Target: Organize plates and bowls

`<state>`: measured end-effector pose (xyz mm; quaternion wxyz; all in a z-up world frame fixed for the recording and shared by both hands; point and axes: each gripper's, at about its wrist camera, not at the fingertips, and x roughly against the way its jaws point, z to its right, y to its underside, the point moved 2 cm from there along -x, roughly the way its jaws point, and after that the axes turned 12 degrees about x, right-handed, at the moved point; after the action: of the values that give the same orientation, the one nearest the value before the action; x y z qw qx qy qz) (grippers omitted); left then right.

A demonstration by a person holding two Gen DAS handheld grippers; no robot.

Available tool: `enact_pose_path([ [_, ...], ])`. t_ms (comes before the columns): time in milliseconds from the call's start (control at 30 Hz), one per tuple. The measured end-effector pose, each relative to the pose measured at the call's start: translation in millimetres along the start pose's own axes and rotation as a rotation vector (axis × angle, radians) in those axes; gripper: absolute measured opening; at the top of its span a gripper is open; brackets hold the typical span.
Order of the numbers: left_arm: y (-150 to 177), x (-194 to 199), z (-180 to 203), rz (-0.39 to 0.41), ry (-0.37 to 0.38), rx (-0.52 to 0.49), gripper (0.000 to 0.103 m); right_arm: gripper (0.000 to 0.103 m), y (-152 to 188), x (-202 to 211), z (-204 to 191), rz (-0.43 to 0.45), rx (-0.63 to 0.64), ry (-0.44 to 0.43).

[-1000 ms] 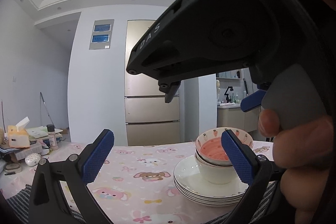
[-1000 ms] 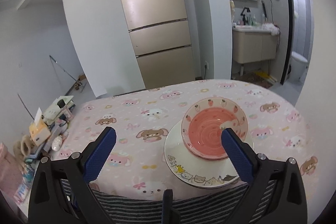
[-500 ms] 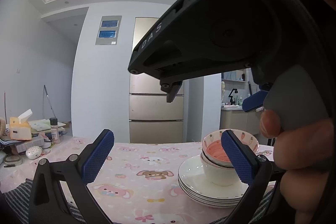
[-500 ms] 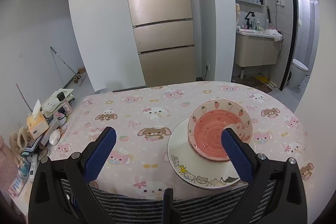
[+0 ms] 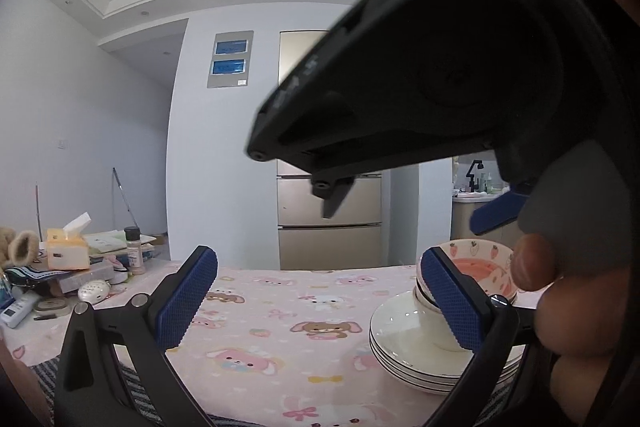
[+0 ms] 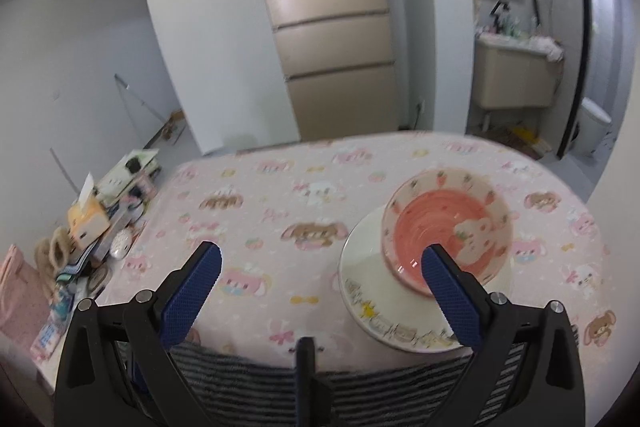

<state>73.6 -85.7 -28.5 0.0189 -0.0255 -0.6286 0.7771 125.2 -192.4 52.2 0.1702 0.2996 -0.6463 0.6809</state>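
A stack of white plates (image 5: 404,351) sits on the pink cartoon tablecloth, with stacked bowls on top; the top bowl (image 5: 484,267) is pink inside with a strawberry rim. In the right wrist view the bowl (image 6: 444,227) sits on the plates (image 6: 368,291) at the right. My left gripper (image 5: 320,303) is open and empty, low over the table's near edge, left of the stack. My right gripper (image 6: 320,295) is open and empty, higher up and behind the stack. The right gripper's black body (image 5: 440,75) fills the upper right of the left wrist view.
Clutter lies along the table's left edge: a tissue box (image 5: 66,253), a spice bottle (image 5: 134,251), a remote, papers. A striped cloth (image 6: 260,383) hangs over the near edge. A beige fridge (image 6: 332,27) stands behind the table.
Both grippers have shifted slightly; the right wrist view has swung and blurred, and the stack now sits a little further right. Nothing was grasped or released.
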Motion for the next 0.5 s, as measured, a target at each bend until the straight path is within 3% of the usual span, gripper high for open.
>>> enact_pose_path([
  [167, 0, 1, -3, -0.005, 0.029, 0.013, 0.103, 0.100, 0, 5, -8, 0.022, 0.035, -0.001],
  [367, 0, 4, -3, -0.008, 0.096, 0.022, 0.103, 0.100, 0, -1, -15, -0.023, 0.078, -0.066],
  [500, 0, 3, -1, -0.008, 0.101, 0.013, 0.103, 0.100, 2, 0, -15, -0.027, 0.077, -0.077],
])
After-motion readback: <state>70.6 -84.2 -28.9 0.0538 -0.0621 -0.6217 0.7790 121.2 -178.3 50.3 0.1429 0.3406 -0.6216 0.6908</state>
